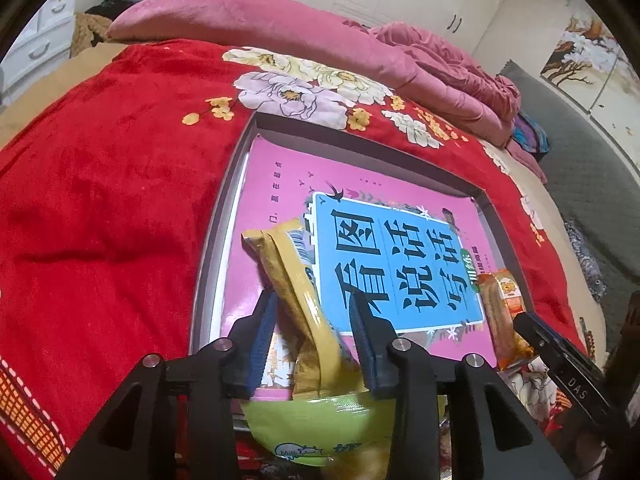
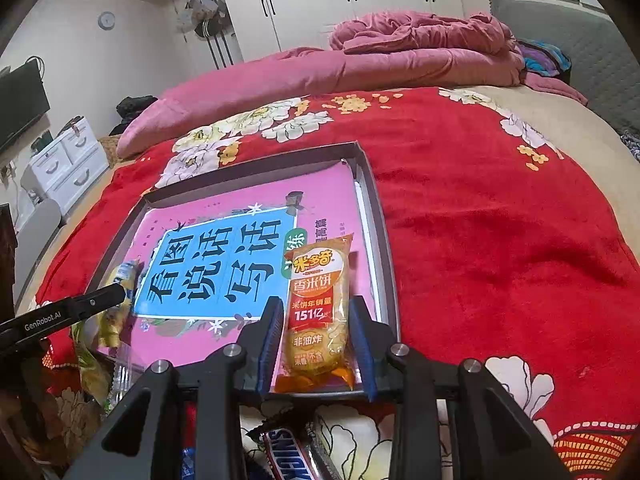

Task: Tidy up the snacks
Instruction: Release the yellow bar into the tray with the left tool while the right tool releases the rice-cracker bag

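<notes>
A grey shallow tray [image 1: 224, 208] lies on the red flowered blanket, with a pink and blue book [image 1: 400, 264] inside it. My left gripper [image 1: 312, 320] stands open around a yellow snack packet [image 1: 292, 276]. The packet leans against the left pad, and a gap shows at the right pad. In the right wrist view an orange rice cracker packet [image 2: 318, 304] sits at the tray's [image 2: 384, 232] near right corner, and my right gripper [image 2: 316, 336] is shut on it. The left wrist view shows that packet [image 1: 500, 308] at the right, next to the right gripper [image 1: 528, 322].
A green snack bag [image 1: 320, 420] lies just under my left gripper at the tray's near edge. A Snickers bar [image 2: 288, 456] and other wrappers lie on the blanket below my right gripper. Pink bedding [image 2: 400, 52] is piled behind the tray.
</notes>
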`<state>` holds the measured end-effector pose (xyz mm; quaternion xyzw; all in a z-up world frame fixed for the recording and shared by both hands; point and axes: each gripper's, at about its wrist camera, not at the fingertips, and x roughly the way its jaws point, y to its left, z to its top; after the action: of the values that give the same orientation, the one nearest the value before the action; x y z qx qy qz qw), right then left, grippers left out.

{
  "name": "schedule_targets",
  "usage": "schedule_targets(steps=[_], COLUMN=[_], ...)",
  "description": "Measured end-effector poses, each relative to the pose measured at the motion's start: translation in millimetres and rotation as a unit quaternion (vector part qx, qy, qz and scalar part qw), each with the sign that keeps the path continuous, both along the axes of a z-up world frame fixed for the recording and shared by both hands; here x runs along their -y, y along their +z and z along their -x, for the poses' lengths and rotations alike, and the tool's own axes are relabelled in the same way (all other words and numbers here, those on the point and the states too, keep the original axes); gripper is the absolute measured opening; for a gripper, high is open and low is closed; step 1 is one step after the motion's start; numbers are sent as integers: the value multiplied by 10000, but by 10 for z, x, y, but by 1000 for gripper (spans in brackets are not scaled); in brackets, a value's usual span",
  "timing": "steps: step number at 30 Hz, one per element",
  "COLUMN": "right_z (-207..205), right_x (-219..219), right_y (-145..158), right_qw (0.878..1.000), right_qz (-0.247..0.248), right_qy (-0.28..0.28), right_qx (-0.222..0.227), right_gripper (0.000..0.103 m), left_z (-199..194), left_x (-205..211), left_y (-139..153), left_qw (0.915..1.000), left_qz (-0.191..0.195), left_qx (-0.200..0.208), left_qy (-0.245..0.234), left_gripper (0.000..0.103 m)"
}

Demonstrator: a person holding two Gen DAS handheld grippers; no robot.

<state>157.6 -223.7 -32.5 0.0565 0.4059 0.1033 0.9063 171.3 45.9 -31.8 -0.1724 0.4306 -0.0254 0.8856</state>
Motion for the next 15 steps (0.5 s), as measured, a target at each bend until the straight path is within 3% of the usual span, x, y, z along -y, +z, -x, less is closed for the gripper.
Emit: schedule_targets(steps=[4, 9, 15], right_z=[23, 54, 101], right_x=[-6, -2, -11], right_y=[21, 68, 118], right_qw=[10000, 9999, 9996], right_qz=[0, -67, -97], right_qy=[29, 74, 118], right_qx=[35, 114, 216], right_gripper=[34, 35, 44], left_z=[33, 112, 166], left_x=[-15, -68, -139], left_y=[33, 129, 188], left_qw=[10000, 9995, 9989], left_qz=[54, 202, 242], left_qx=[52, 237, 361], left_qy=[26, 66, 181], left_gripper=[47, 61, 65])
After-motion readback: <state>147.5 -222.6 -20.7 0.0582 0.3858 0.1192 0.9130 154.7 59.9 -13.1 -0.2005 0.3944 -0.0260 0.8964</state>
